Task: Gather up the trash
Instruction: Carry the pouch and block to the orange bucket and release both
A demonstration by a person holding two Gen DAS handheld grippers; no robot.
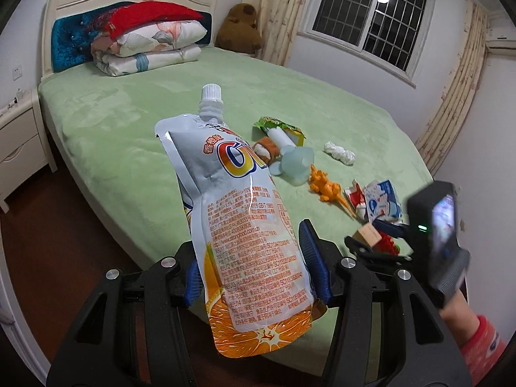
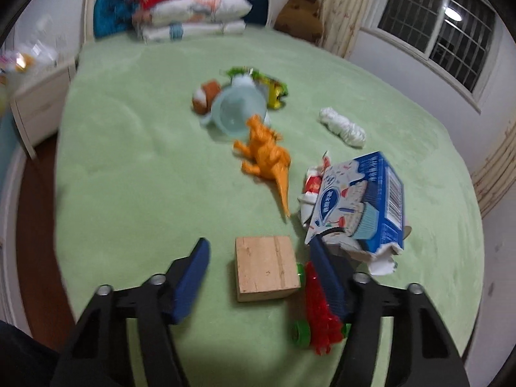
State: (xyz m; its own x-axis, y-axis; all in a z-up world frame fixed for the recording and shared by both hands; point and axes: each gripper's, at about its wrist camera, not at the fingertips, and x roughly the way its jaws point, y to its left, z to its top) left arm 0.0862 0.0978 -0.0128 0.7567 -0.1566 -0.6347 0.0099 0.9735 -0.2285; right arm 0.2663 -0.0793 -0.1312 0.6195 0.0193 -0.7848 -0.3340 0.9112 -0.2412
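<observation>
The drink pouch (image 1: 245,225) has "香橙味" next to big orange letters, partly cut off, at about 12 o'clock. Its back panel shows "GB/T" and a web address ending "food.com.cn", rest too tiny. The blue carton (image 2: 358,206) has a barcode, Chinese label unreadable.

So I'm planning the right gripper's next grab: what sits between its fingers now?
In the right wrist view, a wooden block lies on the bed between the open right hand-held gripper fingers, untouched.

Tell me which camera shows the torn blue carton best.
The right wrist view: the torn blue carton lies close and whole, its print and barcode facing the camera. In the left wrist view it is small, beside the right gripper.
</observation>
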